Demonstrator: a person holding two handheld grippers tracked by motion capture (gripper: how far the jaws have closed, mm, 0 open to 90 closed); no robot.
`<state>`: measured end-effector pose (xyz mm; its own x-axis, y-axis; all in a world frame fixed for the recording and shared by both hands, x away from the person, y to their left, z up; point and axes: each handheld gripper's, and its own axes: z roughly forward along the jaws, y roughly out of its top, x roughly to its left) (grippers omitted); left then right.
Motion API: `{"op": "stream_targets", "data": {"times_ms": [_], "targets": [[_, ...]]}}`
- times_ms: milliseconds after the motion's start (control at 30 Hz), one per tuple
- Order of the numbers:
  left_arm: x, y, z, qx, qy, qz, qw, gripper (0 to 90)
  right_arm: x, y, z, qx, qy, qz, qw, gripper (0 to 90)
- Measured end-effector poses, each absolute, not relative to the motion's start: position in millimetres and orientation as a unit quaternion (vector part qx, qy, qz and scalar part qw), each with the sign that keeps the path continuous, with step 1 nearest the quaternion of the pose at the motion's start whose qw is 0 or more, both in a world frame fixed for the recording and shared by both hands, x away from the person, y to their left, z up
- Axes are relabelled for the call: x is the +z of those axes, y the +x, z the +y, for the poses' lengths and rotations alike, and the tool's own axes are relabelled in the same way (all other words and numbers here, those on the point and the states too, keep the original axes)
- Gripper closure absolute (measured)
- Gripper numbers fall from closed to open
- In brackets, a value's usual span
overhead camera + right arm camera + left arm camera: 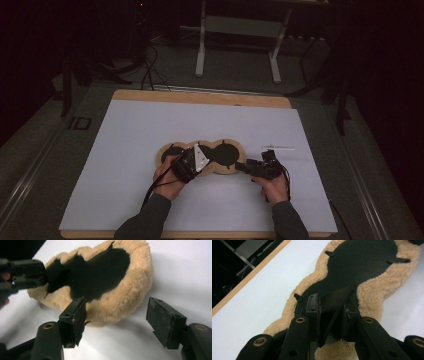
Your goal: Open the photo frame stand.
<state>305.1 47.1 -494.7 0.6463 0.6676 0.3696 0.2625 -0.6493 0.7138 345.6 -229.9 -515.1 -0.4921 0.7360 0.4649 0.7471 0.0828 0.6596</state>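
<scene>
I've got the pad (202, 158) lying near the middle of the white sheet (125, 145), a lobed black piece rimmed all round with tan fleece (377, 290). My left gripper (190, 164) is down on its left part, and in the left gripper view the jaws are drawn in on a black flap (337, 298) that stands up off the pad's black face, pinching it between the pads. Small black tabs (398, 260) poke out where the black meets the fleece.

My right gripper (243, 166) sits just off the pad's right end, jaws spread wide. In the right gripper view the fleece rim (130, 290) bulges between and just beyond the two fingers (75, 320), with bare sheet under them; I see neither pad pressing on it. That same view catches the left gripper (27, 273) clamped on the far end of the pad, a fingertip of the hand behind it.

Around us: a thin pale stick (278, 148) lies on the sheet just past the right gripper, apart from the pad. The sheet covers a wooden table (200, 96), its edge showing along the far side. Beyond, the floor is dark, with a white stand (240, 40) and some cables (150, 70). Nothing lies between the right gripper and the pad's rim.
</scene>
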Motion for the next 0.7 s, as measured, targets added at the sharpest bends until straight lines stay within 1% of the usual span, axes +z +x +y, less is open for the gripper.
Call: {"op": "stream_targets", "data": {"times_ms": [100, 300, 467, 600, 700], "targets": [[-495.2, 303.8, 48.7, 0.32, 0.85, 0.27, 0.319, 73.8, -514.0, 350.8, -227.2, -0.451, -0.507, -0.734, 0.012, 29.4], [-496.0, 300.4, 52.2, 0.323, 0.847, 0.267, 0.328, 74.0, -516.1, 363.8, -220.1, -0.453, -0.52, -0.723, 0.039, 27.4], [-496.9, 297.8, 54.9, 0.324, 0.846, 0.262, 0.333, 74.0, -520.6, 371.6, -211.9, -0.454, -0.527, -0.714, 0.073, 27.6], [-496.5, 296.9, 57.6, 0.323, 0.845, 0.26, 0.339, 73.9, -518.8, 372.5, -209.2, -0.451, -0.53, -0.714, 0.073, 32.4], [-495.9, 296.2, 60.4, 0.319, 0.844, 0.257, 0.345, 73.8, -516.8, 372.2, -212.1, -0.454, -0.529, -0.713, 0.083, 35.8]]}}
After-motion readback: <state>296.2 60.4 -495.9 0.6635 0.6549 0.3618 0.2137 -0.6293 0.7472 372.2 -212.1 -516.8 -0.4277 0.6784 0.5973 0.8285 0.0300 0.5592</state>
